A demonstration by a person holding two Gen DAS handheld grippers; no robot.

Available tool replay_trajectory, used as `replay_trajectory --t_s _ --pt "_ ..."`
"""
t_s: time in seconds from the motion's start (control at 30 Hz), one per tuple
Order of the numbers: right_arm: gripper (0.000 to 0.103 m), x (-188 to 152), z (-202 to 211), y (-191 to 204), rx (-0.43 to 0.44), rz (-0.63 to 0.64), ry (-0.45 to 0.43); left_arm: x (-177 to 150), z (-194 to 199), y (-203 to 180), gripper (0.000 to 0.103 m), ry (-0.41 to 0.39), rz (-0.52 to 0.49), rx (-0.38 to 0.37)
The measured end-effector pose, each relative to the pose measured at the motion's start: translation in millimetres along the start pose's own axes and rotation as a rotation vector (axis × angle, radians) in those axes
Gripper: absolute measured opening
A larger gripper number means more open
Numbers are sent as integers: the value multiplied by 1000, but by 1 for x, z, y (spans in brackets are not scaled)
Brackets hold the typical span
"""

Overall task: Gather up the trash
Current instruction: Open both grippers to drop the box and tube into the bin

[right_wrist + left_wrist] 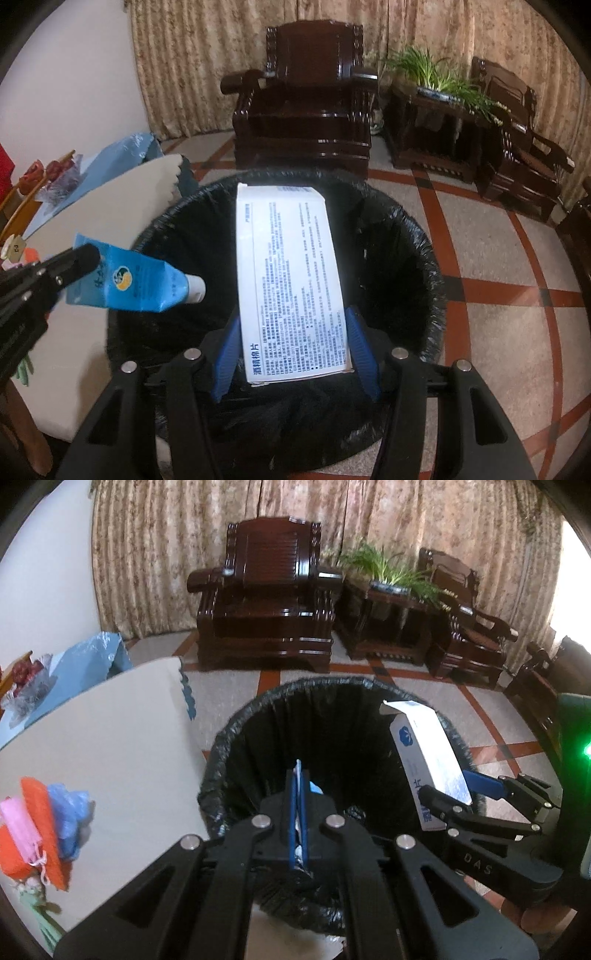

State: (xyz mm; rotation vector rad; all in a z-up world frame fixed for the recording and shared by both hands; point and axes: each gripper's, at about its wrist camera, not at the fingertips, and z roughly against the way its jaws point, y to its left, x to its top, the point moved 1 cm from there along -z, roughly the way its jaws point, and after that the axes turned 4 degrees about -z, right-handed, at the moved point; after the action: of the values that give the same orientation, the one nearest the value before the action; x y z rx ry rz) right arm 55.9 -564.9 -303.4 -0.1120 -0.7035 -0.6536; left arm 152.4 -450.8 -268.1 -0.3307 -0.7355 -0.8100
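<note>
A round bin lined with a black bag (229,738) stands on the floor beside the table; it also shows in the right wrist view (424,258). My left gripper (297,786) is shut on a flattened blue tube (140,284) with a white cap, held over the bin's opening; edge-on it shows as a thin strip (297,775). My right gripper (291,325) is shut on a white box (288,277) with printed text, held over the bin's right side; the box also shows in the left wrist view (424,753).
A white table (110,746) lies left of the bin, with orange, pink and blue items (44,823) near its front edge and a blue bag (92,657) at the back. Dark wooden armchairs (266,605) and a plant stand (391,627) stand across the tiled floor.
</note>
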Motion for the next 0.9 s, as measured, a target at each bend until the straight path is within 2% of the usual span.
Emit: replay_trajectory --t_s 0.17,0.23,0.3,0.4,0.47,0.67,0.8,0.9 --pt "56 1 -30 -9 -4 -3 70 -5 -40 -1 3 79 12 14" --pt "56 -1 -40 -14 -8 -9 101 -8 -55 1 11 117 20 11" --pt "59 -4 -43 -20 -15 -13 116 -9 -57 -1 41 112 7 32" --pt "61 -10 -43 -27 -22 -18 118 -12 -52 1 58 101 2 45" --pt "61 -14 -42 -31 -22 -34 124 -14 -46 3 63 96 4 51" --pt "61 -19 -20 -31 -19 -58 103 -16 -14 19 69 77 13 71" --pt "61 -16 7 -18 5 -69 63 -26 26 43 78 50 44 115" --pt "62 -17 26 6 25 -35 31 -38 54 68 81 40 71 156"
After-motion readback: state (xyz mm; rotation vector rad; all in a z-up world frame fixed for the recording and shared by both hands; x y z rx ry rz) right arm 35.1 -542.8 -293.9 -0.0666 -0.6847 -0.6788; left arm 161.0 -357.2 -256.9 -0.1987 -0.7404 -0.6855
